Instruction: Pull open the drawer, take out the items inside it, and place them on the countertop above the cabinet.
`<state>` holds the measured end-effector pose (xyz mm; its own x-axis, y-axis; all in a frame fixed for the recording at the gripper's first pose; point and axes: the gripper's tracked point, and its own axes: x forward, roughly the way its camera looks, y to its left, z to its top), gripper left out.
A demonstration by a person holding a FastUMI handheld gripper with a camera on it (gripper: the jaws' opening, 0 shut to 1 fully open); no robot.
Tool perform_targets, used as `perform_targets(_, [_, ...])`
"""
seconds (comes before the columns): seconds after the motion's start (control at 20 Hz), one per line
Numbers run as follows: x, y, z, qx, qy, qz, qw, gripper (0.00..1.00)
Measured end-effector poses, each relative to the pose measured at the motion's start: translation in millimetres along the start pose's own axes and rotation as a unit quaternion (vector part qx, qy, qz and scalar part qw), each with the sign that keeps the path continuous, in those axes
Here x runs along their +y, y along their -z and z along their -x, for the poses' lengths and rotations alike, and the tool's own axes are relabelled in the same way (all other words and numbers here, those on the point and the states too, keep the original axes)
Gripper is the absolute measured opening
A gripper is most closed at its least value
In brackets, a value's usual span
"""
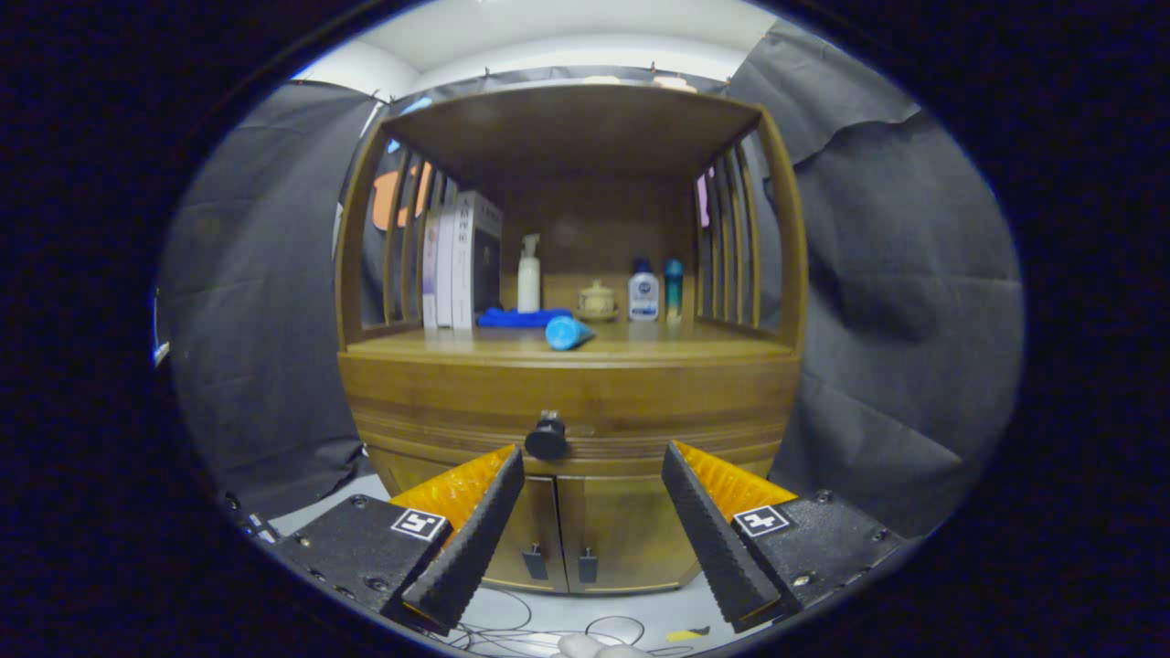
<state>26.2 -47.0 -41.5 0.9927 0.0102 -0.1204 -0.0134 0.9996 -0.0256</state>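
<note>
A wooden cabinet stands straight ahead, its drawer (571,407) closed flush with the front. A dark round knob (547,439) sticks out of the drawer's middle, just above and beside my left fingertip. My gripper (592,466) is open, its two fingers spread wide with nothing between them, a short way in front of the drawer. The countertop (658,343) above the drawer carries a blue cylinder (568,333) lying on its side near the front. What is inside the drawer is hidden.
At the back of the countertop stand several books (462,260), a white pump bottle (529,274), a folded blue cloth (516,317), a small lidded jar (597,300) and two small bottles (656,289). Below the drawer are two closed doors (585,525). Cables (548,631) lie on the floor.
</note>
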Motion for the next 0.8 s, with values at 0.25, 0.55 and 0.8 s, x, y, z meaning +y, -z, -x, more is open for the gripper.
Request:
perform_targets(0.25, [-12.7,-19.8,24.8,-0.030,0.005,-0.020,0.999,0.99])
perform_targets(0.55, [-23.0,-22.7,25.3,-0.026,0.008,-0.062,0.998,0.99])
perform_targets(0.8, [-26.2,-28.3,28.7,-0.032,0.015,-0.045,0.998,0.99])
